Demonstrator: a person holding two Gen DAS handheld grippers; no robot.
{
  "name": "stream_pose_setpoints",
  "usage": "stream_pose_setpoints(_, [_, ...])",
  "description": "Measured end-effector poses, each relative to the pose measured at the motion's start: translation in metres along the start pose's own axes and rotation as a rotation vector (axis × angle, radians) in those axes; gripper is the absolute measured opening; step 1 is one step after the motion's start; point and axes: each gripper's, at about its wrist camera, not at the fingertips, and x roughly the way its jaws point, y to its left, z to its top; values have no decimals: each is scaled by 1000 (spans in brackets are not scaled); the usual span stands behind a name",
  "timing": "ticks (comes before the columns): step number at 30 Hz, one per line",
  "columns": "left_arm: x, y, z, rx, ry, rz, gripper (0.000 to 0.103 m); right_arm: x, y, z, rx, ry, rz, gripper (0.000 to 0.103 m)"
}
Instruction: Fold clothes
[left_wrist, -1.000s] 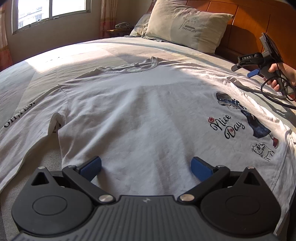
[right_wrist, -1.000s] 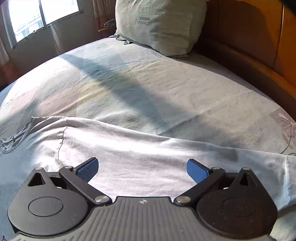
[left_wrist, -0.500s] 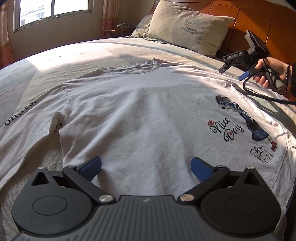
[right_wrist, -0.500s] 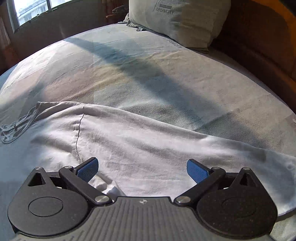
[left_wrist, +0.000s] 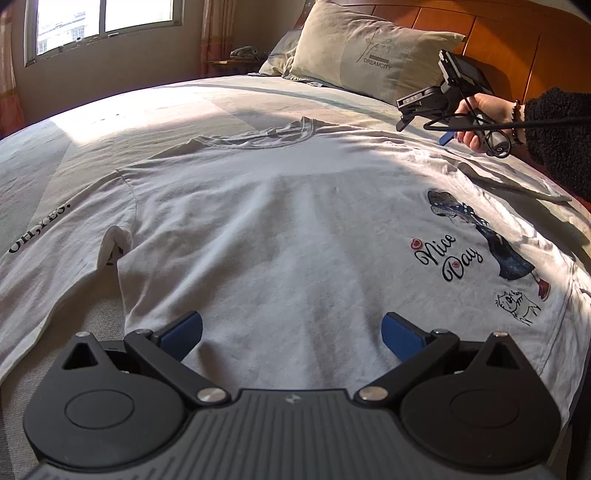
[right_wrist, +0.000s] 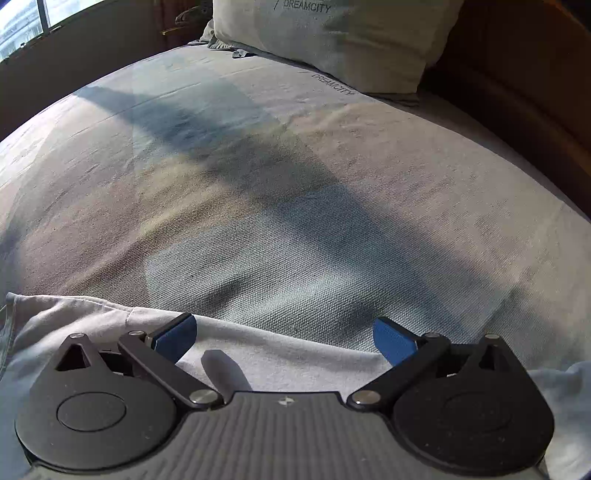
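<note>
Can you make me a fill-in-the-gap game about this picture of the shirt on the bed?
1. The white T-shirt lies spread flat on the ____.
2. The curly words on the shirt say "Nice ____".
3. The left claw is ____, with nothing between its blue pads.
4. The pillow says ____.

Missing words: bed; Day; open; DREAMCITY

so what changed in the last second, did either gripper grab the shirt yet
No grab. The right gripper moved up toward the pillow, open, so less of the white t-shirt shows in its view. The left gripper stayed open over the hem; the shirt lies flat.
</note>
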Motion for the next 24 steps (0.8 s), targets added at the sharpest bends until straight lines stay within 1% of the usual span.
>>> stream_pose_setpoints(3, [0,1,0,-8,-6,-1,102,-20,29,-8,-52,30,98,103])
stream_pose_setpoints(5, [2,1,0,-8,1,4,102,-19,56,-12,-112,46,124,103])
stream_pose_setpoints(7, [4,1,0,-6,11,10,102,-8,82,-15,-168,55,117,103])
stream_pose_setpoints(9, [5,3,-1,-8,15,9,102,16,98,-15,-190,75,76,103])
stream_pose_setpoints(10, [5,3,0,-10,15,6,102,23,103,-14,-206,46,55,103])
stream_pose_setpoints(11, [5,4,0,-12,14,3,102,28,107,-11,-221,5,51,103])
stream_pose_setpoints(13, [5,5,-1,-14,14,-1,102,38,105,2,-193,-20,59,103])
stream_pose_setpoints(15, [4,5,-1,-15,15,-3,102,40,100,13,-173,-17,77,103])
stream_pose_setpoints(17, [3,6,-1,-20,14,-4,102,27,91,15,-155,-33,130,103])
stream_pose_setpoints(18, [1,5,0,-20,8,-6,102,17,83,13,-151,-45,164,103])
stream_pose_setpoints(19, [0,5,0,-21,2,-9,102,5,73,9,-151,-41,176,103])
stream_pose_setpoints(22, [-3,4,1,-21,-16,-15,102,-32,38,-8,-157,-7,187,103])
stream_pose_setpoints(24, [-6,3,1,-22,-28,-20,102,-41,6,-22,-114,38,128,103])
